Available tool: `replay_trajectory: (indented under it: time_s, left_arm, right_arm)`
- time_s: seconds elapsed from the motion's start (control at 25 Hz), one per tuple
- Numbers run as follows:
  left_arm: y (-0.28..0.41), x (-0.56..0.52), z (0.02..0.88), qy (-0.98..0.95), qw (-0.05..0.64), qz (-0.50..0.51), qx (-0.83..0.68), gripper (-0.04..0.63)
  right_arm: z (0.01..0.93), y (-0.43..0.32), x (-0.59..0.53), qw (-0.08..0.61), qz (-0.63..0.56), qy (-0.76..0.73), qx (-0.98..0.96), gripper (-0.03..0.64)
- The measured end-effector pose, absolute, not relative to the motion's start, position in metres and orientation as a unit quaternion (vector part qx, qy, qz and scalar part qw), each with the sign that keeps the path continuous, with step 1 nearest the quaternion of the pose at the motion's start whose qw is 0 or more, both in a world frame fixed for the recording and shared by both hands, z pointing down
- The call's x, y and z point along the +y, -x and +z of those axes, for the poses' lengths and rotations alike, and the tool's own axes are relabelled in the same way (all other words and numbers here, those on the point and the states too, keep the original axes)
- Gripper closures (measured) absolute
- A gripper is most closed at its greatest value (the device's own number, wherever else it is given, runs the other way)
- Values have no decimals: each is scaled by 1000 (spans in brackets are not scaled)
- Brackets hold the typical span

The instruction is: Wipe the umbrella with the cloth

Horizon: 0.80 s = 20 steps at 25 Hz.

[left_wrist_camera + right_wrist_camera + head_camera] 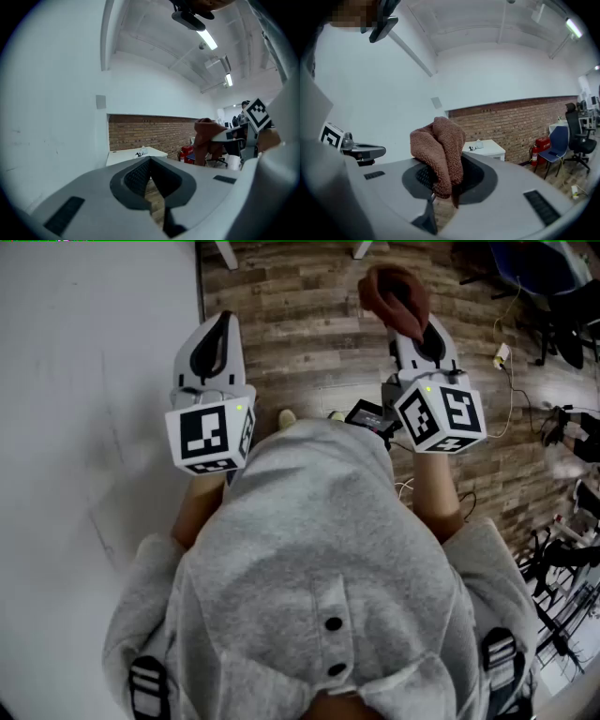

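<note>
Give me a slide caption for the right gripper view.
Right gripper clamps a bunched brown cloth, with a brick wall beyond.

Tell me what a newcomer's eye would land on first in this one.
The crumpled rust-brown terry cloth stands out most, bunched between the closed fingers of the right gripper, out over the wood-plank floor in the head view. Beside it, the left gripper is shut on nothing, and the person's grey hooded sweatshirt fills the lower head view. No umbrella shows in any view.
</note>
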<state>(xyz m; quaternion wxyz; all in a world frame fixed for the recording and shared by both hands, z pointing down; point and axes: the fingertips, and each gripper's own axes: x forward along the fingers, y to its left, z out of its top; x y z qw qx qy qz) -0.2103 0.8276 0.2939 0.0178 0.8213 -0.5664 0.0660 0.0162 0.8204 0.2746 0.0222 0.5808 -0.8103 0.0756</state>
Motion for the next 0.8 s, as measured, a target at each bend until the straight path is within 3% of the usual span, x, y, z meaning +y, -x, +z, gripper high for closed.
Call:
replay_trajectory:
  time_s: [0.44, 0.8]
  left_arm:
    - [194, 814, 290, -839, 20, 61, -540, 580]
    - [150, 724, 302, -844, 18, 76, -531, 580]
  right_arm:
    - [284, -23, 817, 34, 79, -594, -800, 532]
    - [301, -68, 730, 23, 93, -606, -789, 532]
